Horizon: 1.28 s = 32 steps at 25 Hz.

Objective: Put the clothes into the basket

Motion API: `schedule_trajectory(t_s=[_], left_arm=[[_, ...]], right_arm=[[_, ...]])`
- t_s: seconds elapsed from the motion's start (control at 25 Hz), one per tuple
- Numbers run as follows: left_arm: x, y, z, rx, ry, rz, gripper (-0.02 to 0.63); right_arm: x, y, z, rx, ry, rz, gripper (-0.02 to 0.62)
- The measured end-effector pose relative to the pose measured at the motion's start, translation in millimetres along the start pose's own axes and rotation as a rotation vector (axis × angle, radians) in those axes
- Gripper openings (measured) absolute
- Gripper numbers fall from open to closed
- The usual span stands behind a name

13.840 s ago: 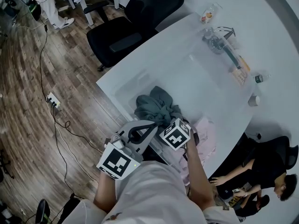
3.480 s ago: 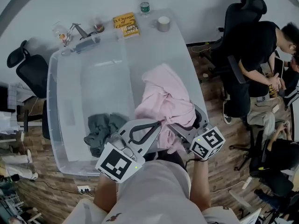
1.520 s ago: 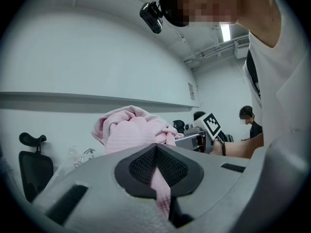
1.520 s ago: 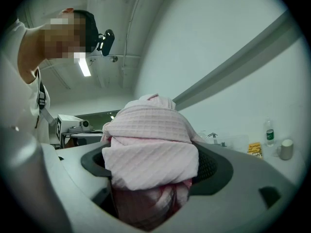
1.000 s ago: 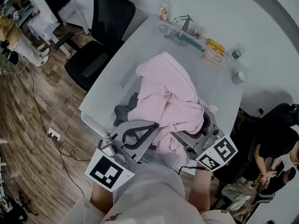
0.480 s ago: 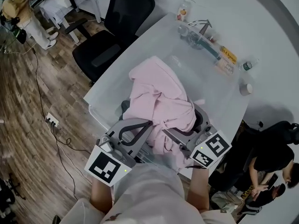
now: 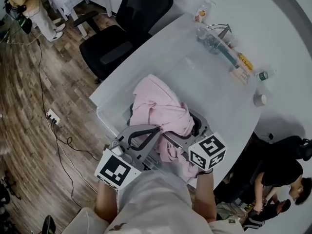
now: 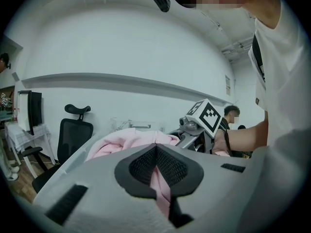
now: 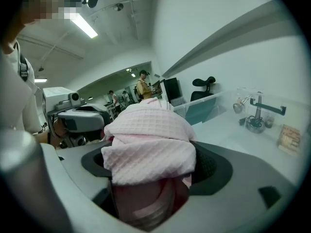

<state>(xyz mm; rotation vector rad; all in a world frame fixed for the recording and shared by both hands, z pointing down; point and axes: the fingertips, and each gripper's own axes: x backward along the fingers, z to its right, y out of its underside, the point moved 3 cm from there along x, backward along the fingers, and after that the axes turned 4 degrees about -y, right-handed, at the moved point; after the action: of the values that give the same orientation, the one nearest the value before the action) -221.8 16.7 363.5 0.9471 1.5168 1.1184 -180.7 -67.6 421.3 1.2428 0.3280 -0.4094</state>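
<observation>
**Pink garment** [image 7: 161,108]: waffle-textured and bunched. It is carried between both tools, with its bulk just ahead of the jaws and over the near end of the basket. Whether it touches the basket floor cannot be told.

**Left tool** [image 7: 157,129]: jaws closed together on a thin fold of the pink garment.

**Right tool** [image 7: 194,125]: jaws set wide and clamped round a thick wad of the same garment, which fills the gap between the pads.

**Basket** [image 7: 104,116]: clear plastic tub, directly below and ahead of both tools, standing on the white worktop [image 7: 146,57].

**Grey cloth** [image 7: 132,109]: a dark sliver inside the basket, under the garment's edge on the left tool's side.

**Office chair** [image 7: 122,38]: black, on the floor beyond the worktop, ahead and to the left of the left tool.

**Bottle** [image 7: 263,75] and **roll** [image 7: 260,100]: on the worktop well ahead of the right tool, to its right.
</observation>
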Motion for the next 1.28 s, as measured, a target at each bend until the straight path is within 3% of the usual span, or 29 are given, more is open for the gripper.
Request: schedule_trajectory(t_s=[1.28], left_arm=[[14.3, 17.1, -24.6, 0.046, -0.071, -0.01, 0.006]], right_arm=[[-66.5, 83.6, 5.0, 0.102, 0.025, -0.431, 0.435]])
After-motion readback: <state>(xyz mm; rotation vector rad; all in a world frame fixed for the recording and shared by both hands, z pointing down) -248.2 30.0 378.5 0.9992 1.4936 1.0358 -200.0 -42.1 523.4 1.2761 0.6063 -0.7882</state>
